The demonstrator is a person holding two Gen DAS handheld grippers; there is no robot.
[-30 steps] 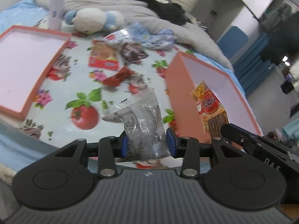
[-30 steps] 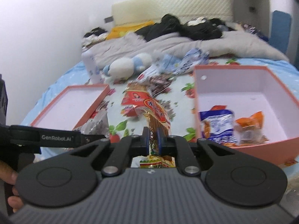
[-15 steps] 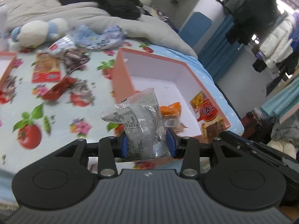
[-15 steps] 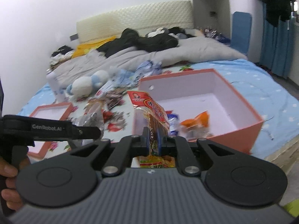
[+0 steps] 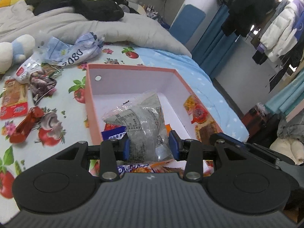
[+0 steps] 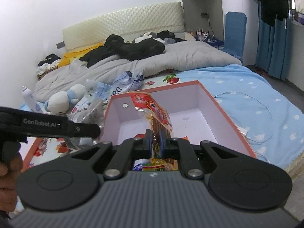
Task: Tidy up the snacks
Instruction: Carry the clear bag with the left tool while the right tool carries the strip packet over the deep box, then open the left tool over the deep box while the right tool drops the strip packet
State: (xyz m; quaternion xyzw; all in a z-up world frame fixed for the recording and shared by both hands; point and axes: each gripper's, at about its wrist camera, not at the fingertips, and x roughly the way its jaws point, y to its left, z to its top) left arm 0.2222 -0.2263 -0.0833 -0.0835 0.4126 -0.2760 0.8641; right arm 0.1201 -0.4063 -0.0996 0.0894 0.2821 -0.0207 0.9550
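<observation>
The left gripper (image 5: 149,145) pinches a clear, crinkled plastic snack packet with grey printing (image 5: 141,122) between its blue pads; the packet's lower end is hidden behind the gripper body. The right gripper (image 6: 154,142) has its pads nearly together, clamped on a long red-and-yellow snack packet with brown strips inside (image 6: 157,117), whose bottom end is cut off by the housing. Both packets hang over the open salmon-pink cardboard box with a white interior (image 5: 133,70). Inside the box, a blue-and-white wrapper (image 5: 114,134) and an orange wrapper (image 5: 168,128) show only as slivers beside the left gripper's pads; their print cannot be read. On the fruit-patterned sheet (image 5: 47,133) left of the box lie a crumpled red wrapper (image 5: 25,124), a dark brown packet (image 5: 41,84) and a flat orange packet (image 5: 13,101) clipped by the frame edge. A white-and-blue plush toy (image 6: 62,99) rests near the grey duvet (image 6: 171,60). In the right wrist view, a hand (image 6: 8,169) grips the left tool's handle, partly out of frame.
</observation>
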